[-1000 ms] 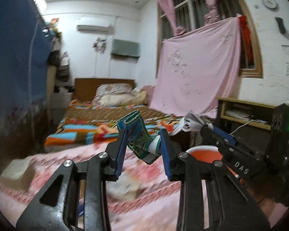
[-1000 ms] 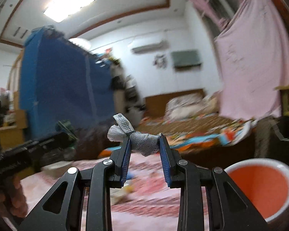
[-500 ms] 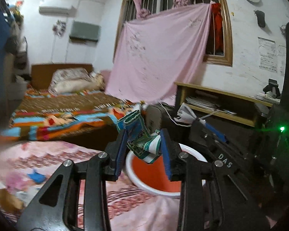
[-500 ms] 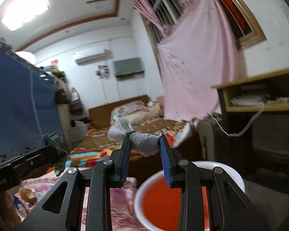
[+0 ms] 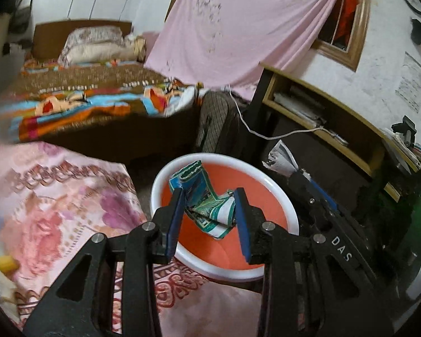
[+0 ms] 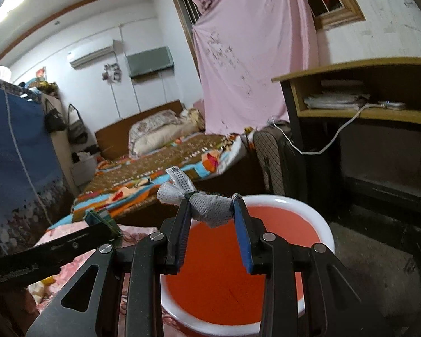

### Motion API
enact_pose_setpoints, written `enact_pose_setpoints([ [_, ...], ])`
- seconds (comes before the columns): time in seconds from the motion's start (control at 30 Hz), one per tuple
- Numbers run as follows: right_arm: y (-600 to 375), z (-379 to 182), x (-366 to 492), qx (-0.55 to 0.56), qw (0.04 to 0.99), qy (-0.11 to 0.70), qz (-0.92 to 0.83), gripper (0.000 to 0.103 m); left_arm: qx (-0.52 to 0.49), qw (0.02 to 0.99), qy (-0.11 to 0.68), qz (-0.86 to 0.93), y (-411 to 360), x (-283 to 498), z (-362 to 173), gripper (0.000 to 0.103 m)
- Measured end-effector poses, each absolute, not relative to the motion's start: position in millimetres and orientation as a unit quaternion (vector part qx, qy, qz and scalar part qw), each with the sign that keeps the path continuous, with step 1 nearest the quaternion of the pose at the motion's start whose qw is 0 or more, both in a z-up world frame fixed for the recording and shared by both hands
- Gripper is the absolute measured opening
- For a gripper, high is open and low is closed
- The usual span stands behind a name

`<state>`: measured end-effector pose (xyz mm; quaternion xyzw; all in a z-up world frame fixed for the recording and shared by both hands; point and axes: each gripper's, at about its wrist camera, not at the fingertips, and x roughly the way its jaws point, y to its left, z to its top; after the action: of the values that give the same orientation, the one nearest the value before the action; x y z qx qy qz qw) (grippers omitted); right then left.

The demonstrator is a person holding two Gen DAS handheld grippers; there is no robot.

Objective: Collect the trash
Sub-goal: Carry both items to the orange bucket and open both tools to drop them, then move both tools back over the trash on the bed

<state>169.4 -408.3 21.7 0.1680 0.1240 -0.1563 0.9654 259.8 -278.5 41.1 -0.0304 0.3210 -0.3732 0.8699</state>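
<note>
We held two scraps over the basin (image 5: 290,213) — a white-rimmed bowl, orange inside, standing just off the corner of the pink floral cloth (image 5: 70,196). The green wrapper (image 5: 207,205), folded and printed in blue, green and white, sat pinched between the blue pads of the left gripper (image 5: 209,213), hanging above the basin's orange floor. The grey wad (image 6: 210,210), a crumpled mesh-textured scrap with a loose tail sticking up to the left, was clamped in the right gripper (image 6: 212,217) above the basin's far rim. Both pairs of fingers were closed on their scraps, neither piece touching the basin.

In the left view the right gripper reached in from the right, its scrap showing pale at the tip; in the right view the left gripper came in low from the left. Beyond the basin lay a bed (image 6: 165,168) with a striped blanket, a pink sheet (image 6: 249,56) hung over the window, and a wooden desk (image 6: 365,70) — a white cable (image 6: 331,140) trailing from its shelf.
</note>
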Motion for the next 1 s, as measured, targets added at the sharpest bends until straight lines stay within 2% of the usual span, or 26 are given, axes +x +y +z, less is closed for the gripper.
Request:
enact_pose_setpoints([
  [0.2,-415.6,18.4,169.8,0.183,0.959,0.142,-0.164,0.033,-0.029,0.861,0.352,-0.365,-288.8,263.8,33.6,0.025],
  [0.43,-419.6,13.6,170.4,0.195,0.953,0.160,-0.166,0.046,-0.039,0.860,0.364,-0.356,-285.4,266.5,29.5,0.037],
  [0.63,-420.9,14.7,170.7,0.198,0.952,0.164,-0.165,0.051,-0.044,0.872,0.354,-0.336,-271.6,262.8,32.1,0.042],
  [0.73,-416.9,17.8,168.7,0.193,0.955,0.156,-0.161,0.057,-0.043,0.885,0.337,-0.317,-259.6,257.2,36.4,0.048],
  [0.8,-413.3,20.8,167.1,0.190,0.959,0.146,-0.154,0.068,-0.049,0.896,0.324,-0.301,-247.8,253.6,40.0,0.057],
  [1.0,-395.4,33.2,162.5,0.169,0.970,0.113,-0.135,0.078,-0.061,0.925,0.274,-0.255,-210.6,238.7,53.3,0.069],
])
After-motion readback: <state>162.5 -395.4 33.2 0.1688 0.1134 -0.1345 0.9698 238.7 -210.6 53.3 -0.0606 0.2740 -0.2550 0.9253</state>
